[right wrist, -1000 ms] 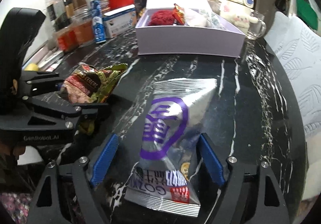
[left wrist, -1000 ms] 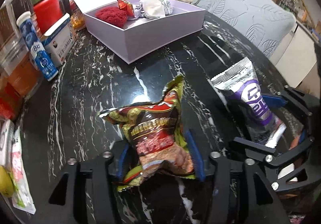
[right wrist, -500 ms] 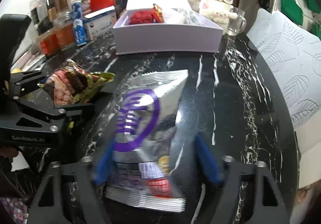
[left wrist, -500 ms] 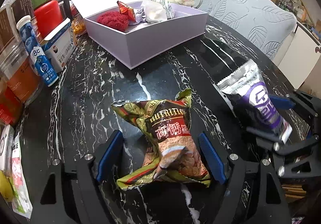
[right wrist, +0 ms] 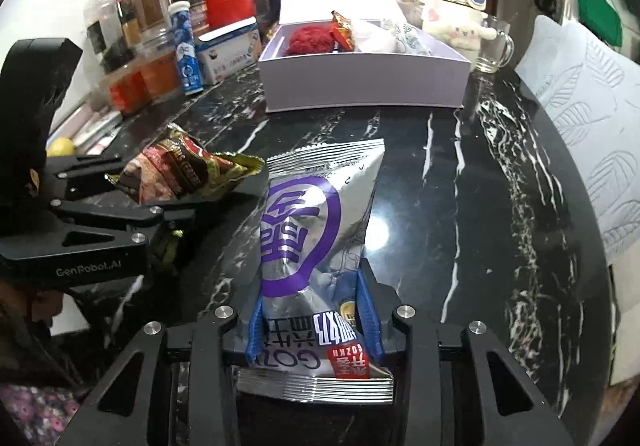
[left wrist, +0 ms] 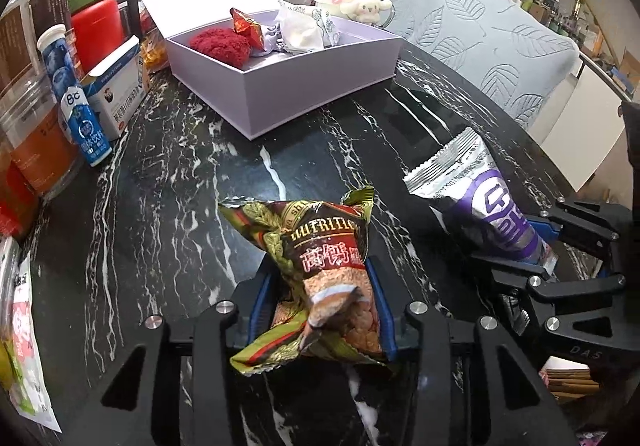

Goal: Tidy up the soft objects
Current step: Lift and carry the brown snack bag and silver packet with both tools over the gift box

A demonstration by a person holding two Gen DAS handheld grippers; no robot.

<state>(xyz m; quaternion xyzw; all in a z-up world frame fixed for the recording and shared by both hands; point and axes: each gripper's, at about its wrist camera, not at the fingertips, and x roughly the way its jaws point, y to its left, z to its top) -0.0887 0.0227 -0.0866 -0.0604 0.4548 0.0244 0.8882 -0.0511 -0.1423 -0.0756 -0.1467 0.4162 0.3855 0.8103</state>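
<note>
The black marble table [right wrist: 460, 174] curves away to its rounded edge on the right, and a wide bare stretch lies between the two packets and the open lilac box [left wrist: 288, 82] farther back; jars, a blue tube [left wrist: 76, 102] and cartons crowd the left rim. The left gripper [left wrist: 320, 298] has just been closing and now clenches the green and red snack packet [left wrist: 320, 266], blue pads pressed into its crumpled sides. The packet's long axis runs away from the gripper, its sealed top pointing toward the box. Just beside it, the right gripper [right wrist: 312, 310] has just been closing as well and pinches the silver and purple packet [right wrist: 316, 230] near its lower seam. That packet's length also runs toward the box. Inside the box sit a red fuzzy thing [left wrist: 220, 42] and some wrapped bits.
</note>
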